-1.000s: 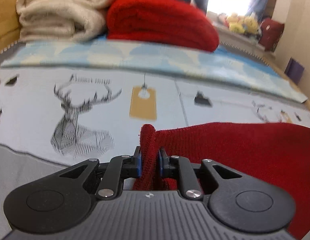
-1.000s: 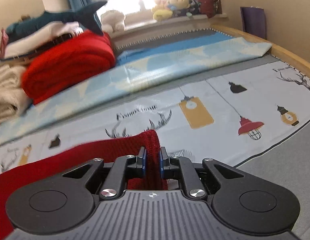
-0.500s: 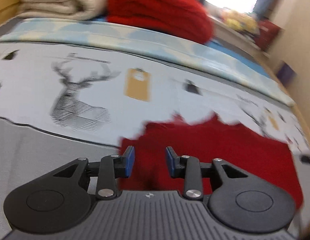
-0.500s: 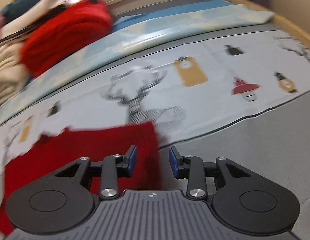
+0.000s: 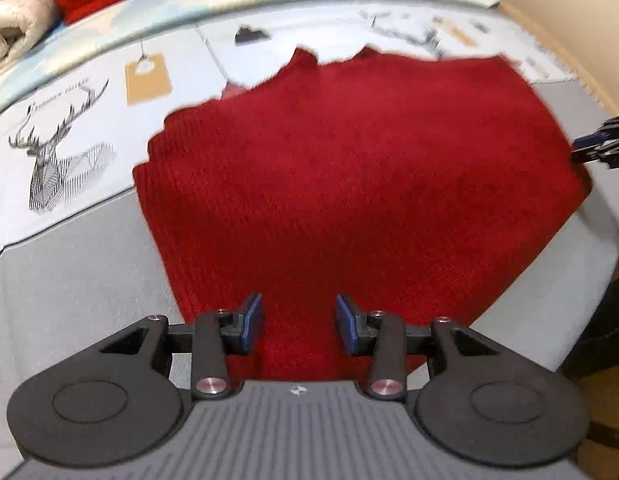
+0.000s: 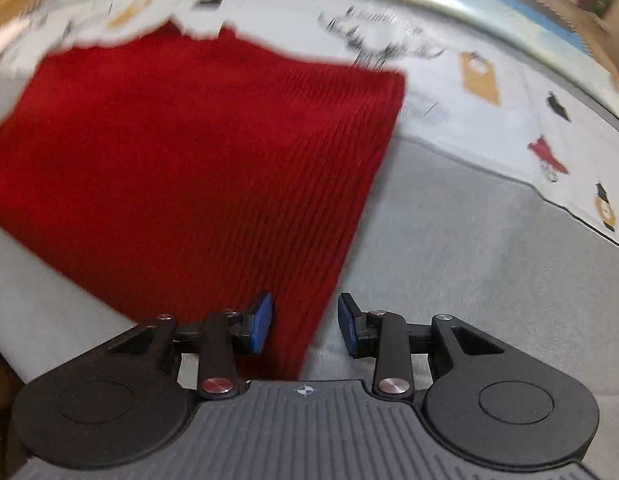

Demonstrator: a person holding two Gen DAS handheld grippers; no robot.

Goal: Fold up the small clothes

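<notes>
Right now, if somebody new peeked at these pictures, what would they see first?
The big red knitted cloth lying flat on the bed, filling the middle of both views. Next, the sheet under it, with a sketched deer to the cloth's left in the left view. Lastly, the left tool and right tool, both open just above the cloth's near edge.

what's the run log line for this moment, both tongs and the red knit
left tongs: open, over near edge | right tongs: open, at right edge | red knit garment: flat on bed cover, ungripped
</notes>
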